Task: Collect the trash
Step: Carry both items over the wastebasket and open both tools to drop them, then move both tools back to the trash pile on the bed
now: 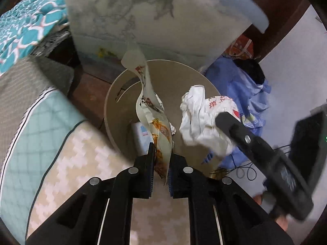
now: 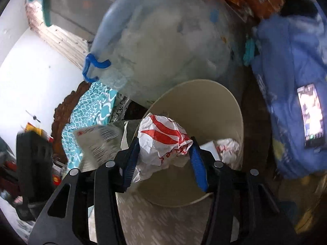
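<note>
A beige round trash bin [image 1: 114,96] stands open below both grippers. My left gripper [image 1: 162,149] is shut on a long printed snack wrapper [image 1: 147,94] that stands up over the bin's mouth. Inside the bin lie a small white box [image 1: 141,134] and a crumpled paper [image 2: 229,147]. My right gripper [image 2: 164,143] holds a crumpled white-and-red paper bag [image 2: 163,130] between its blue pads, over the bin [image 2: 204,102]. In the left wrist view that bag [image 1: 200,118] hangs at the bin's right rim beside a right finger [image 1: 241,134].
A translucent storage tub [image 2: 163,40] with a blue clip [image 2: 94,65] stands right behind the bin. A blue garment [image 2: 286,71] with a lit phone [image 2: 311,114] on it lies to the right. Teal patterned bedding [image 1: 26,24] and a quilted mattress edge [image 1: 40,122] are left.
</note>
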A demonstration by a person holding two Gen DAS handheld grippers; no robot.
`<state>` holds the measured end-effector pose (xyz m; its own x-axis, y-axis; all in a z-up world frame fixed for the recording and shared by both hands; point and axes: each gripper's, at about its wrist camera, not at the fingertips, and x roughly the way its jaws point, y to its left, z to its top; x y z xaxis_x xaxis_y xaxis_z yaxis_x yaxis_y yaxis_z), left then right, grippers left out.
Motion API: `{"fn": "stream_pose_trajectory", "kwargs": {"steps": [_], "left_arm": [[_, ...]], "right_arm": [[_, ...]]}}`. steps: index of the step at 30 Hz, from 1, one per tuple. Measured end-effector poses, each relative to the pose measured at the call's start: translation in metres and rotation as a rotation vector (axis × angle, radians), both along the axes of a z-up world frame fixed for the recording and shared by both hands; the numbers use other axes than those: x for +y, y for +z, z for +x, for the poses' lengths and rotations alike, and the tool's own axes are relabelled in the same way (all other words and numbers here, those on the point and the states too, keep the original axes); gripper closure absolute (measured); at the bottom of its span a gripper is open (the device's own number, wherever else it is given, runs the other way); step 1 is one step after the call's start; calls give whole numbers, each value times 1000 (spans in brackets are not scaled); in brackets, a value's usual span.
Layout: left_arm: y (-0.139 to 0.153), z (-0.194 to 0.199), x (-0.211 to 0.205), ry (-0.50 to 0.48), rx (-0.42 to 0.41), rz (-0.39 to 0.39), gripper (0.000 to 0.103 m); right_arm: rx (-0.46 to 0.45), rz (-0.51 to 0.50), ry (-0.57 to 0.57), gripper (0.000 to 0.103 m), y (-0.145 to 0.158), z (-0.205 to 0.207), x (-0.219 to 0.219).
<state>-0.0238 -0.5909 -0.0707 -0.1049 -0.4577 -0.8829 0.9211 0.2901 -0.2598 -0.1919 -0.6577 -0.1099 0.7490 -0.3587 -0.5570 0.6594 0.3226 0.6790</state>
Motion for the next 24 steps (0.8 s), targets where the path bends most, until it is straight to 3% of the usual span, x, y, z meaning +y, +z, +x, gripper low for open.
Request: {"fn": "stream_pose_trajectory", "kwargs": {"steps": [3,5,6,7,11,17,24], "left_arm": [[-9,-5,-13,-5,-23,20,89],[-15,-5,-13,6,-10,25,71],[-15,-3,-9,17,-13,21,60],[-14,-3,-6,24,-18,20,52],[-4,-2,6,43,-15,8,50],[49,-11,56,88,39,-138,44],[81,-30,131,88,-15,-218,41]], "right_arm": [[4,-13,-37,45,2,-4,1],[1,7,-58,31,-1,-9,2],[4,23,-64,16,-3,-10,-1],[-1,28,-73,13,-2,-12,-1],[-6,16,-92,13,-1,-15,1],[14,-71,-86,13,9,-12,12],[39,-135,-71,13,17,-7,21]]}}
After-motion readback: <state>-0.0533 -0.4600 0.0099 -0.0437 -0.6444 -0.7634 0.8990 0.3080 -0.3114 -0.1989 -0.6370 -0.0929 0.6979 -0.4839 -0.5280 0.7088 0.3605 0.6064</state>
